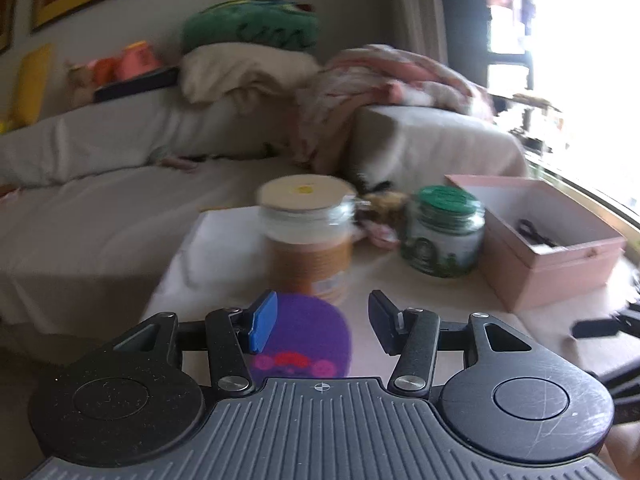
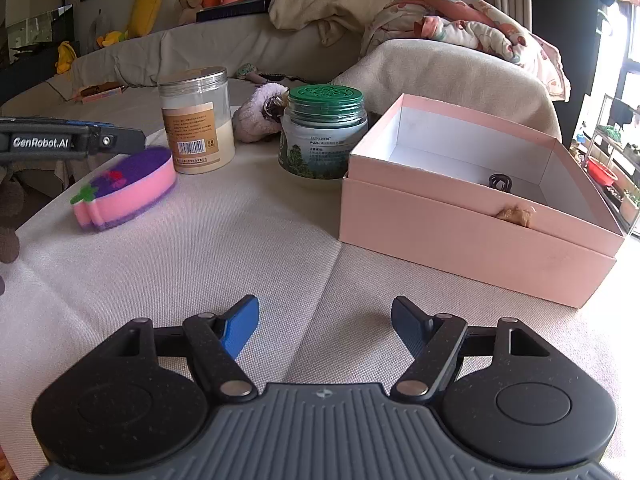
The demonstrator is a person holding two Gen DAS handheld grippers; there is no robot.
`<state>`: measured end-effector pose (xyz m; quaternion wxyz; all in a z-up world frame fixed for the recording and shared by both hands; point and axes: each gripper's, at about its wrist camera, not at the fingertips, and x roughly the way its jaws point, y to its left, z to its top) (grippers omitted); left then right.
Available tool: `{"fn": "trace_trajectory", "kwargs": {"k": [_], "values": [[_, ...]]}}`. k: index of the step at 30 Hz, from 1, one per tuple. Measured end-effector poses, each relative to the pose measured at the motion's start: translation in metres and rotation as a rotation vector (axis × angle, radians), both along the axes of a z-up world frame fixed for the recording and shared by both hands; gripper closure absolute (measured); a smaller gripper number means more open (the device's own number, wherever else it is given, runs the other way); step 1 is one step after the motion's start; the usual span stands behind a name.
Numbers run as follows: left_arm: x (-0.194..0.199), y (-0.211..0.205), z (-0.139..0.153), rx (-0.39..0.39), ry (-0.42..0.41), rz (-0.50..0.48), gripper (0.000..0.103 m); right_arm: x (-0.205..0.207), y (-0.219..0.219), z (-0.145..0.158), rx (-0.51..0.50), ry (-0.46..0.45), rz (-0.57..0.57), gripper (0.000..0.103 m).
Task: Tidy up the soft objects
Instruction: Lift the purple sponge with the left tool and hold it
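Note:
A pink and purple sponge with a red and green fruit print lies on the cloth-covered table at the left. In the left wrist view the sponge shows just under my left gripper, close to the blue left pad, with a gap to the right finger. That gripper is open and hovers over it. A lilac plush toy lies behind the jars. My right gripper stands open over bare cloth with nothing between its fingers. The open pink box sits to its right, with a small tan soft item on its front rim.
A clear jar of powder and a green-lidded jar stand mid-table between sponge and box. A black hair tie lies inside the box. Behind is a sofa piled with blankets and cushions.

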<state>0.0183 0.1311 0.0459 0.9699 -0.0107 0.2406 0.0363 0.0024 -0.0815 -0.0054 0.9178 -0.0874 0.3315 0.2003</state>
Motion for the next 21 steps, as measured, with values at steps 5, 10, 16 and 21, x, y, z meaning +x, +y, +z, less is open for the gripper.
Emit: {"fn": "trace_trajectory", "kwargs": {"k": [5, 10, 16, 21], "values": [[-0.002, 0.001, -0.004, 0.028, 0.038, -0.008, 0.047, 0.0, 0.0, 0.0, 0.0, 0.002, 0.001, 0.029], [0.007, -0.025, -0.026, 0.132, 0.115, -0.07, 0.042, 0.0, 0.0, 0.0, 0.0, 0.002, 0.0, 0.029], [0.008, -0.037, -0.032, 0.135, 0.119, -0.148, 0.012, 0.0, 0.0, 0.0, 0.001, 0.005, 0.001, 0.029], [0.002, -0.023, -0.022, 0.129, 0.059, -0.036, 0.016, 0.0, 0.0, 0.0, 0.002, 0.007, 0.001, 0.029]]}}
